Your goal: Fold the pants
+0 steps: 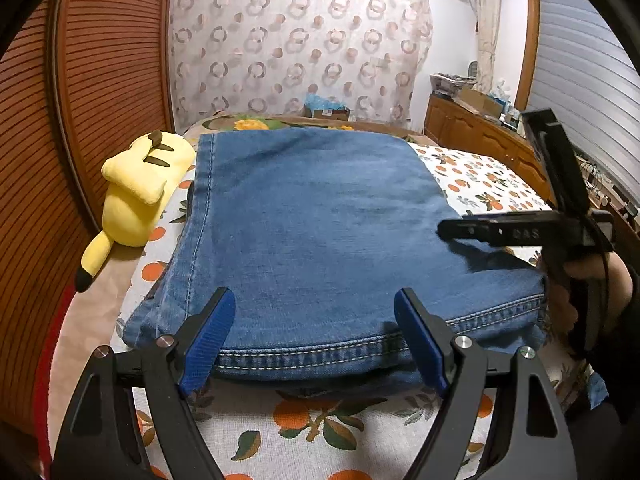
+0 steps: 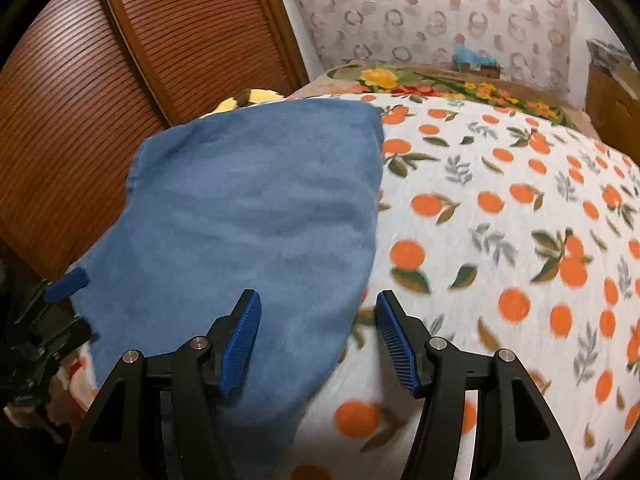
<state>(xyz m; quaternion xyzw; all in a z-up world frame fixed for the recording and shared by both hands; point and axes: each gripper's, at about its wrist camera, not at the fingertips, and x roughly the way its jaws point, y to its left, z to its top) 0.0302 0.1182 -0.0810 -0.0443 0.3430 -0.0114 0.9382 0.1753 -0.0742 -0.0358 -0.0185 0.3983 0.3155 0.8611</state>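
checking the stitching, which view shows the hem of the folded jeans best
The left wrist view: the jeans' hem runs sharp across the near edge, double stitching clear. The right wrist view shows the jeans only as blurred blue cloth, no stitching readable.

We can make out only one piece of lettering. In the left wrist view, pale embossed characters stand on the side of the black bar of the right gripper (image 1: 452, 232), at the right edge of the picture; they look to us like "GAS", though the first letter is too faint to be sure of. The box (image 1: 326, 112) at the far end of the bed carries a small white label, but we cannot read it. In the right wrist view we find no text.
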